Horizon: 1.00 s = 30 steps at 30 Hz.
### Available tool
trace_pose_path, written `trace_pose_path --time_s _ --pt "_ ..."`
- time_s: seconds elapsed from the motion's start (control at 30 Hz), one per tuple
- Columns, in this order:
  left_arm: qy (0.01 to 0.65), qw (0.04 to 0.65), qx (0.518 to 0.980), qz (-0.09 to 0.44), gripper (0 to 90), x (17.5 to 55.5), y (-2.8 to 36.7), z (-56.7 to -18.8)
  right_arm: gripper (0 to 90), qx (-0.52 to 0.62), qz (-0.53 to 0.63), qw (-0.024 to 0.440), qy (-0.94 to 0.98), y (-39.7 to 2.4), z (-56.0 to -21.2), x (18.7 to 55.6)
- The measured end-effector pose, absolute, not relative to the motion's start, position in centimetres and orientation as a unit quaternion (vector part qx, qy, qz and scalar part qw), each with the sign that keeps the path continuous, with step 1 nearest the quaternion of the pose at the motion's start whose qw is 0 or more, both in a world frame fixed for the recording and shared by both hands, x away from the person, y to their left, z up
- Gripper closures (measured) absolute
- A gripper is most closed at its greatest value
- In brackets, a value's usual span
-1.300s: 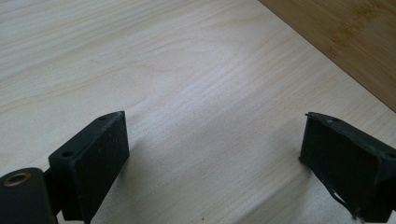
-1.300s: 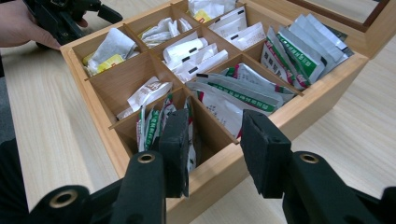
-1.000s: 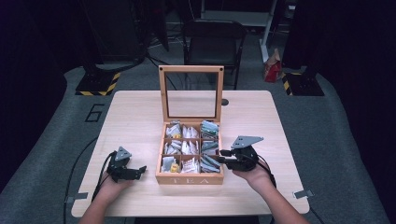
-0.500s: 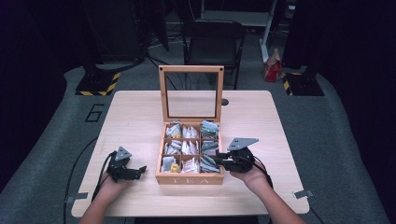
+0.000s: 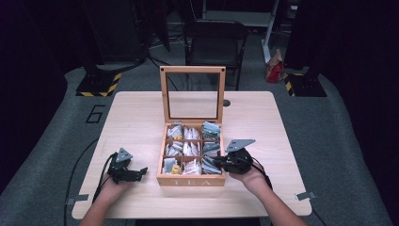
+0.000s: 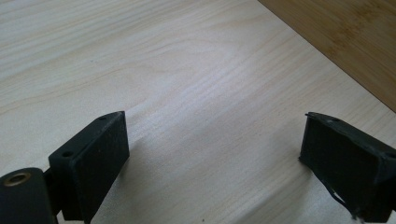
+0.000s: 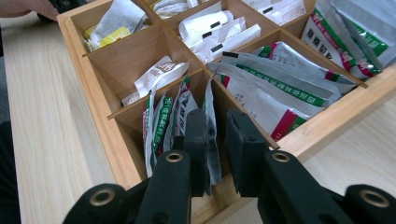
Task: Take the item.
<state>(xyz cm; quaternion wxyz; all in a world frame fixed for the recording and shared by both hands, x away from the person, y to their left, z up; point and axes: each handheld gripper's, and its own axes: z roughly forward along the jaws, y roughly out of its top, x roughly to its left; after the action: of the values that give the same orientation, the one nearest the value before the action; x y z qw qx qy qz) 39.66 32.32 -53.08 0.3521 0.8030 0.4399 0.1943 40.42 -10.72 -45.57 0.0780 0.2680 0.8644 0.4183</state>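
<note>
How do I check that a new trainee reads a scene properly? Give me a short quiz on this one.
1. True or false: the lid of the tea box stands upright and open.
2. What sits between the jaws of the right claw? A) a tea sachet B) a spoon C) nothing
3. Are the jaws of the left claw, over the bare table, open or shut?

Key
1. True.
2. A. The jaws have just been closing around the sachet, and a slim gap shows on one side.
3. Open, with nothing between them.
</note>
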Motion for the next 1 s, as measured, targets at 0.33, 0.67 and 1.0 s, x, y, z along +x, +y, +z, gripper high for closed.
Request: trace_pose_path --time_s 0.33,0.67,1.0 --pt "0.439 0.351 0.804 0.193 7.5 39.7 32.3 -53.0 81.3 0.266 0.409 0.072 0.87 -10.1 -45.9 40.6" --pt "0.44 0.352 0.803 0.194 7.5 39.7 32.3 -53.1 84.9 0.261 0.395 0.062 0.879 -9.6 -46.2 40.7" --pt "0.44 0.352 0.803 0.194 7.5 39.7 32.3 -53.1 89.6 0.253 0.397 0.056 0.88 -9.5 -46.2 40.7"
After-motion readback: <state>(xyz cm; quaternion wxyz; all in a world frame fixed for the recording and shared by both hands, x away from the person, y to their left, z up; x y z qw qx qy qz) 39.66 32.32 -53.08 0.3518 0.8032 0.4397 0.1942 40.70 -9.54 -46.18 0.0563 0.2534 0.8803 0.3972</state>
